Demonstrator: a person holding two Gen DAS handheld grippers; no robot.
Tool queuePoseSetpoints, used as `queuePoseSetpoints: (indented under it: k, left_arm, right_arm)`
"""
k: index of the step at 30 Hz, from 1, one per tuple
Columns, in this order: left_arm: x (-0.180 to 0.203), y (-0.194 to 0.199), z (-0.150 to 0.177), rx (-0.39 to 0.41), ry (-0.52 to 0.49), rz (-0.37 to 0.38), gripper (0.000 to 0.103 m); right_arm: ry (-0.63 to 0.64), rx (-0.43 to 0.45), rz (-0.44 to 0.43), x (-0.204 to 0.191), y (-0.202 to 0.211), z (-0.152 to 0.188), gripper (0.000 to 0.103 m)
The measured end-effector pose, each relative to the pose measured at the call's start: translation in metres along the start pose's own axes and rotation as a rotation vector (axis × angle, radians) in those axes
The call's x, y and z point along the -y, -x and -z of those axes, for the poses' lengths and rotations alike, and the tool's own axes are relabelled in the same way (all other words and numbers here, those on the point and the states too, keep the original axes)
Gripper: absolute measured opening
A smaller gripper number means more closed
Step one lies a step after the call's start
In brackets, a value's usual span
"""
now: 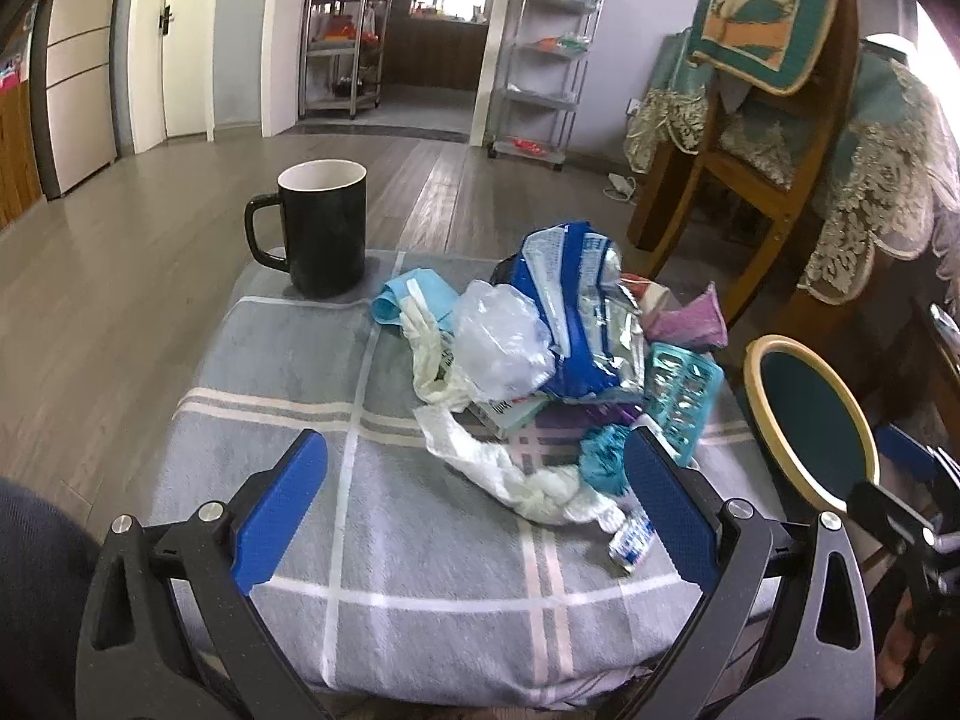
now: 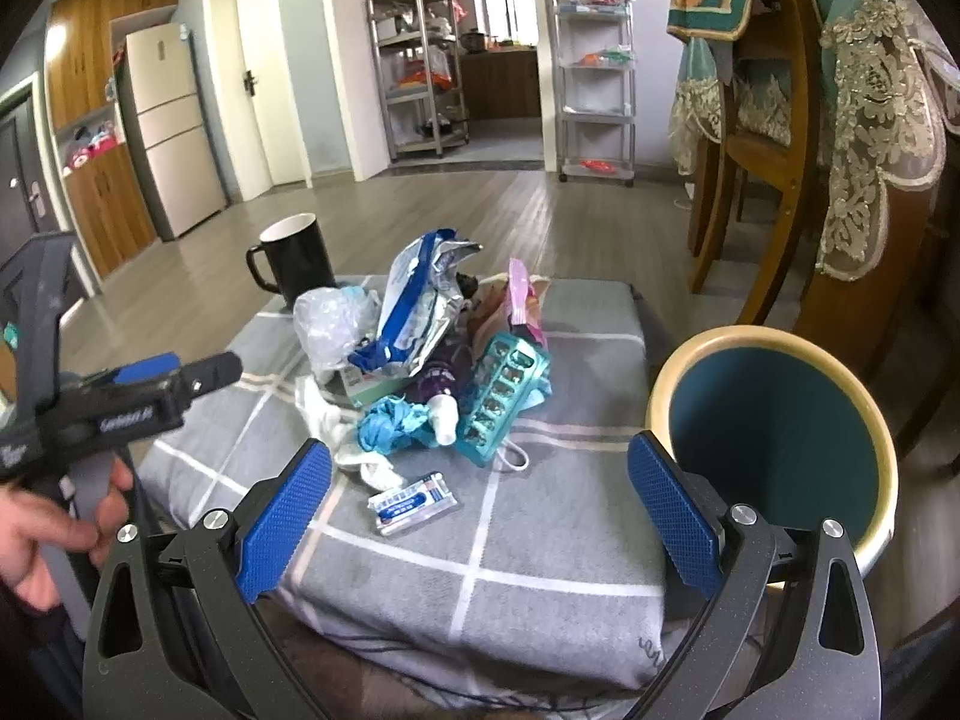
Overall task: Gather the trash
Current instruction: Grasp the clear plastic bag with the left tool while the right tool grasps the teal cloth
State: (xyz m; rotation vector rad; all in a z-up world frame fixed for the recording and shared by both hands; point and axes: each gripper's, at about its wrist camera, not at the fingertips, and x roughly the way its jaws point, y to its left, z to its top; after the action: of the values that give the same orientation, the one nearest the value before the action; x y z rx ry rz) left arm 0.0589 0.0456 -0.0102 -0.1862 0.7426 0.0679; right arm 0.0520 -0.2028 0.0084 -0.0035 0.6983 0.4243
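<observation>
A heap of trash lies on a grey plaid cushion (image 1: 384,516): a blue-and-silver foil bag (image 1: 576,312), a clear crumpled plastic bag (image 1: 504,342), a white twisted tissue (image 1: 516,474), a teal blister tray (image 1: 684,396), a pink wrapper (image 1: 690,318) and a small flat wrapper (image 2: 414,503). My left gripper (image 1: 474,480) is open just short of the white tissue, nothing between its fingers. My right gripper (image 2: 480,480) is open above the cushion's near right part, with the small wrapper lying between and beyond its blue pads (image 2: 288,516). A hand holds the left gripper (image 2: 120,396) at the left of the right wrist view.
A black mug (image 1: 318,228) stands at the cushion's far left corner. A round bin with a teal inside and cream rim (image 2: 774,420) sits right of the cushion. Wooden chairs with lace covers (image 1: 780,138) stand at the right. Wood floor lies beyond.
</observation>
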Motion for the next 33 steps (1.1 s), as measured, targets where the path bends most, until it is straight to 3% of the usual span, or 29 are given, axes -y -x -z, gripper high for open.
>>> queuePoseSetpoints:
  k: [13, 16, 18, 21, 23, 27, 33]
  left_arm:
    - [0.005, -0.078, -0.041, -0.099, -0.059, 0.074, 0.066]
    - [0.004, -0.092, -0.044, -0.111, -0.068, 0.096, 0.055]
    - [0.001, -0.095, -0.045, -0.116, -0.057, 0.124, 0.038]
    - [-0.003, -0.093, -0.045, -0.113, -0.045, 0.164, 0.021]
    - [-0.003, -0.090, -0.045, -0.105, -0.050, 0.185, 0.015]
    - [-0.003, -0.082, -0.048, -0.080, -0.051, 0.207, 0.007]
    - [-0.013, -0.063, -0.051, -0.050, -0.009, 0.233, 0.005]
  right_arm:
    - [-0.028, -0.036, -0.001, 0.005, -0.021, -0.011, 0.098]
    - [-0.039, -0.041, 0.000, 0.007, -0.025, -0.011, 0.098]
    - [-0.043, -0.046, 0.002, 0.007, -0.027, -0.010, 0.098]
    - [-0.043, -0.052, 0.007, 0.007, -0.029, -0.009, 0.098]
    - [-0.044, -0.054, 0.005, 0.006, -0.030, -0.009, 0.098]
    - [-0.047, -0.056, -0.015, 0.002, -0.033, -0.011, 0.098]
    - [-0.016, -0.078, -0.069, -0.020, -0.049, -0.012, 0.093]
